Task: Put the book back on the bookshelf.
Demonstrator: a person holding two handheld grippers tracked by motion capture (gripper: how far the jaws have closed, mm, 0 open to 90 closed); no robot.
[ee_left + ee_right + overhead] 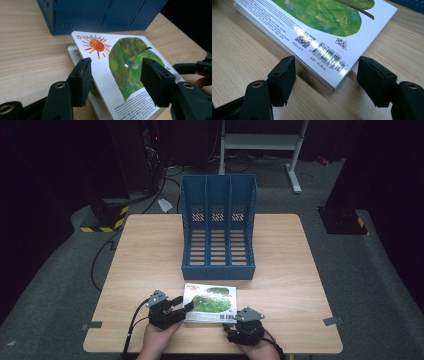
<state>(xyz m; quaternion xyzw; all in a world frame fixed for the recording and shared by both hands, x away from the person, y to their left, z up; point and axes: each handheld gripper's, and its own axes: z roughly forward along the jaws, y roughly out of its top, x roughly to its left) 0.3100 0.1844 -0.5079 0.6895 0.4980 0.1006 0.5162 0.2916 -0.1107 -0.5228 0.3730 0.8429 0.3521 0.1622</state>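
Note:
A picture book (pixel 210 302) lies flat near the table's front edge, its white cover showing a green leaf and an orange sun. My left gripper (pixel 186 309) is at the book's left edge. In the left gripper view the top cover (pixel 125 57) is tilted up off the pages below, and its edge runs between the jaws of my left gripper (pixel 117 66), which stand wide apart and open. My right gripper (pixel 234 320) is at the book's near right corner. There its open jaws (pixel 327 67) straddle the corner by the barcode (pixel 329 56) without pressing on it.
A blue three-slot file rack (pixel 218 227) stands upright in the middle of the wooden table (pixel 145 250), just behind the book. Bare tabletop stretches to the left and right of the rack. The right gripper's jaw (pixel 192 67) reaches in at the right of the left gripper view.

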